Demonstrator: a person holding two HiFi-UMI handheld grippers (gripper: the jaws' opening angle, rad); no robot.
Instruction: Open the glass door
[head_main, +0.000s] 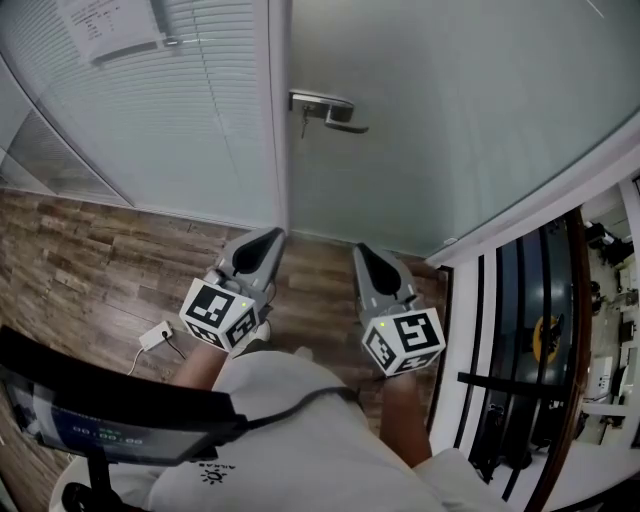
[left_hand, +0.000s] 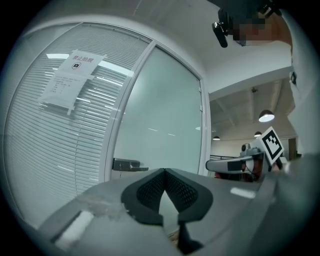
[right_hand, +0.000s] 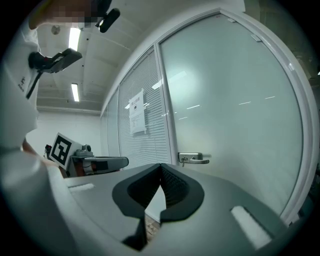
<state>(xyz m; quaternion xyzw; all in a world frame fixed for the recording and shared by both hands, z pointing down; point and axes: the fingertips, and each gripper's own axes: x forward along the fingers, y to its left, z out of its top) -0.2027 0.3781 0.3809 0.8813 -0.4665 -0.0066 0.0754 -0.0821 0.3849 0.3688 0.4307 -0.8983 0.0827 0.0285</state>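
Nearest the camera, at the bottom of the head view, is the person's white shirt (head_main: 290, 440), with a dark screen-like device (head_main: 110, 410) jutting in at the lower left. Both forearms reach forward from the body.

At far left, a wood-plank floor (head_main: 80, 250) runs up to a glazed wall panel with white slatted blinds (head_main: 190, 110). A printed paper notice (head_main: 110, 25) is fixed high on that panel. A small white plug block (head_main: 155, 336) with a cable lies on the floor near the person's left arm.

The left gripper (head_main: 262, 243) is held roughly level and aimed at the wall. Its own view shows the two dark ribbed pads pressed together at the tips, with nothing between them.

Just right of it, a white upright frame (head_main: 279, 110) separates the blinds from the frosted glass door (head_main: 450, 100). The door sits closed in its frame. Its metal lever handle (head_main: 325, 110) is mounted at the door's left edge, beside that upright, and points right. Both grippers are well apart from the handle.

The right gripper (head_main: 365, 255) is held beside the left one, facing the door. Its jaws are also pressed together and hold nothing.

At far right, past the white door frame, a dark railing (head_main: 500, 330) overlooks a lower area.
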